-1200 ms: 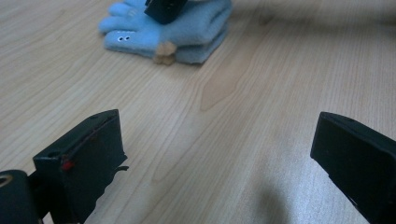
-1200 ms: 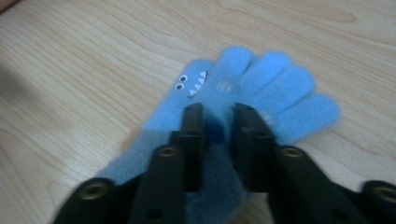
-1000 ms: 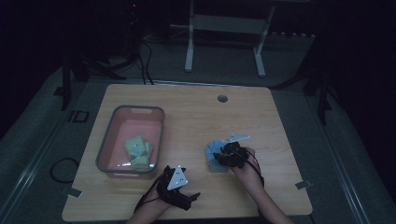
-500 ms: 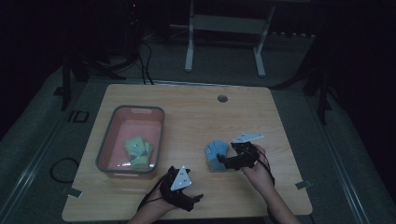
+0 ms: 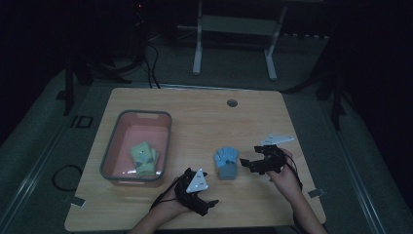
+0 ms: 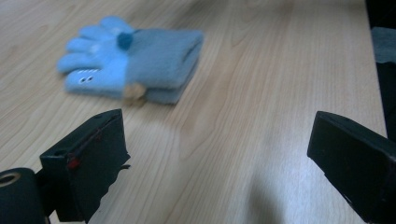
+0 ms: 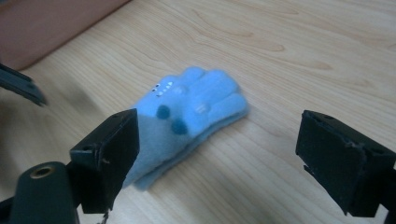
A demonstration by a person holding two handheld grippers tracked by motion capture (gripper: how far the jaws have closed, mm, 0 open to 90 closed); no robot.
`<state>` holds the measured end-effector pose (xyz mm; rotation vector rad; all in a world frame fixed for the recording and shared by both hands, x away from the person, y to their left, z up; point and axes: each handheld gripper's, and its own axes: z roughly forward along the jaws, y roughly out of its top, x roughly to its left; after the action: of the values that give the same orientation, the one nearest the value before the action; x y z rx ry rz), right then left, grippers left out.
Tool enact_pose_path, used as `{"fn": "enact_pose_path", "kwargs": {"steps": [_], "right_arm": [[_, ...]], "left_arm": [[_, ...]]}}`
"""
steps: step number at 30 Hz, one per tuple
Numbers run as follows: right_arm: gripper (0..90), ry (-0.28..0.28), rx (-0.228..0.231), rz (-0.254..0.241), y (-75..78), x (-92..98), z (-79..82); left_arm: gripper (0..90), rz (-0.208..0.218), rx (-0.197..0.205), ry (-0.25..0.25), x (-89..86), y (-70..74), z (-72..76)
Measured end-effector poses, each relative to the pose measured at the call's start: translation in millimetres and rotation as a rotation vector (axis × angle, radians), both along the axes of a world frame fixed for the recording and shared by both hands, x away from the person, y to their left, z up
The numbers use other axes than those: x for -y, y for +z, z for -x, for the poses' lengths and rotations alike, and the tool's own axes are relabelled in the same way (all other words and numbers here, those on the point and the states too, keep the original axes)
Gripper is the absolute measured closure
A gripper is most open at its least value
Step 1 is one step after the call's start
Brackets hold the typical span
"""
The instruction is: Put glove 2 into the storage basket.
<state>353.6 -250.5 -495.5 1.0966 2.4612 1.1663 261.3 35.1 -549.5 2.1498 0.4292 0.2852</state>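
Observation:
A folded pair of blue gloves [image 5: 226, 162] [image 6: 140, 60] [image 7: 196, 102] lies flat on the wooden table [image 5: 204, 122], a little right of the middle. My right gripper [image 5: 245, 164] [image 7: 219, 126] sits just right of the pair and points at it. Its jaws have just been opening and now stand wide, with the cuff end low between them and untouched. My left gripper [image 5: 207, 192] [image 6: 217, 135] hovers near the front edge, below and left of the gloves. It is open, with bare table between its jaws.
A pink bin [image 5: 109, 146] [image 7: 46, 28] stands on the left half of the table with a green pair of gloves [image 5: 143, 158] inside. A round cable hole [image 5: 232, 103] sits near the far edge. Dark floor and a white stand lie beyond.
My right gripper has let go of the blue gloves and drawn back to the right, jaws now wide. The gloves stay flat on the table. My left gripper has shifted slightly right.

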Motion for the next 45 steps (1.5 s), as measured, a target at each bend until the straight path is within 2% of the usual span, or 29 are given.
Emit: {"fn": "enact_pose_path", "kwargs": {"steps": [5, 9, 11, 14, 16, 18, 22, 23, 26, 30, 31, 32, 34, 39, 42, 45], "right_arm": [[13.5, 0.008, -0.018, -0.025, -0.2, 0.3, -2.1], [12.1, 0.028, -0.014, 0.0, -4.1, -10.4, -5.3], [13.6, 0.05, -0.01, -0.003, -6.1, -14.1, -6.7], [16.1, 0.057, -0.011, 0.0, -9.4, -21.7, -12.0], [16.6, 0.057, -0.013, 0.002, -10.1, -23.3, -13.9], [21.8, 0.046, -0.009, 0.013, -11.3, -28.5, -22.0], [23.2, 0.04, -0.011, 0.013, -11.8, -32.1, -29.1], [23.3, 0.035, -0.009, 0.012, -12.1, -32.7, -31.2], [24.2, 0.026, -0.026, 0.014, -14.8, -36.5, -43.4], [24.6, 0.022, -0.035, 0.018, -17.7, -38.4, -48.8], [24.6, 0.02, -0.042, 0.017, -19.7, -39.0, -50.8], [24.6, 0.021, -0.058, 0.016, -23.4, -40.0, -53.0], [24.6, 0.019, -0.067, 0.023, -27.5, -41.0, -54.3], [24.7, 0.01, -0.082, 0.053, -38.3, -44.9, -55.2], [24.7, 0.014, -0.085, 0.073, -44.0, -48.1, -52.6], [24.6, 0.022, -0.082, 0.099, -50.5, -51.7, -48.8]], "left_arm": [[7.5, -0.033, 0.013, -0.03, 11.8, 2.0, -6.3], [7.5, -0.045, 0.04, -0.036, 18.6, 6.2, -13.4], [7.5, -0.036, 0.048, -0.042, 20.8, 8.6, -17.4], [7.5, -0.049, 0.082, -0.055, 25.4, 11.8, -21.6], [10.1, -0.056, 0.089, -0.056, 27.2, 12.9, -23.2], [11.0, -0.063, 0.105, -0.067, 31.6, 15.2, -27.4], [14.3, -0.054, 0.112, -0.075, 34.8, 15.4, -32.6], [14.3, -0.073, 0.115, -0.092, 38.3, 13.3, -37.8], [16.7, -0.085, 0.121, -0.102, 42.4, 10.6, -42.0], [20.1, -0.086, 0.131, -0.118, 45.7, 8.7, -45.2], [21.5, -0.085, 0.145, -0.128, 46.1, 7.9, -45.7], [26.9, -0.085, 0.158, -0.131, 46.5, 7.2, -45.6], [28.0, -0.079, 0.166, -0.137, 48.0, 5.7, -45.9], [29.5, -0.109, 0.158, -0.141, 54.3, 0.8, -49.8], [34.4, -0.134, 0.158, -0.146, 56.1, -1.9, -50.9], [44.0, -0.181, 0.19, -0.157, 57.3, -5.4, -50.4]]}}
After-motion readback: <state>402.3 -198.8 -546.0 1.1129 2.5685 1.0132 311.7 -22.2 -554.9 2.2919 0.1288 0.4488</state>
